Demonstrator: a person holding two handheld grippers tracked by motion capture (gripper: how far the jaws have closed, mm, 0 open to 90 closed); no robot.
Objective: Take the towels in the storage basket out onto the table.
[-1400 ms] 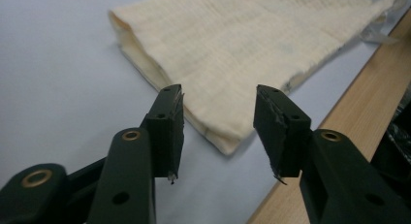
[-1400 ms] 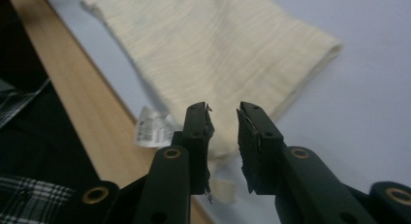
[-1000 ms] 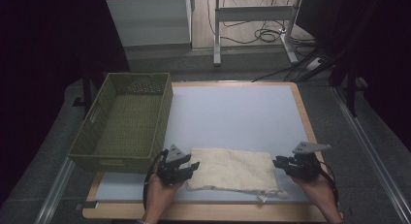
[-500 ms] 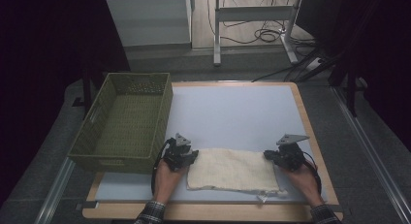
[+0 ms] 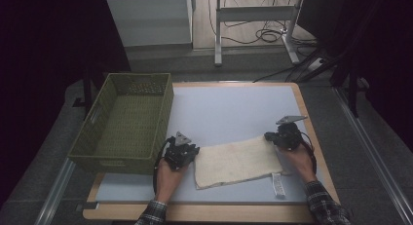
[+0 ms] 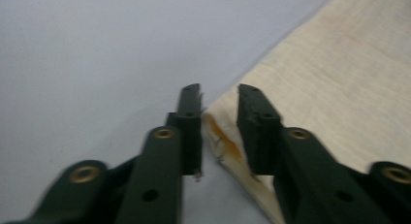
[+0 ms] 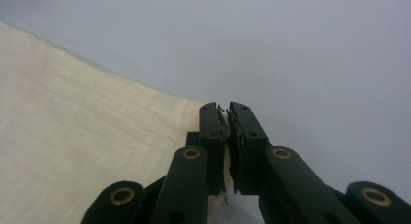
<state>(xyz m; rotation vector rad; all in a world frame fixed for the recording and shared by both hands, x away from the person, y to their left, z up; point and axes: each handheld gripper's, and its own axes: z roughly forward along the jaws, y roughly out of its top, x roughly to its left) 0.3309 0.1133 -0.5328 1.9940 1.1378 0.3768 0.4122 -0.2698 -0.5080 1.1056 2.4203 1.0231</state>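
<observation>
The high view was dim. The room around the tabletop (image 5: 234, 108) was almost black, and its corners faded into dark. The pale tabletop was the brightest part, lit softly from above, with no glare. The shadows were weak and soft. The picture looked a bit grainy. In both gripper views the light was even and grey. The near parts of the black fingers (image 6: 191, 122) at the bottom were blurry. The cloth (image 7: 87, 136) looked soft, not sharp.

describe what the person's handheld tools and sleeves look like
Both are black two-jaw tools: the left tool and right tool each carry a grey three-cornered plate and a trailing black cable. Up close, brass-coloured rivets stud the jaw arms. The sleeves are dark plaid.
</observation>
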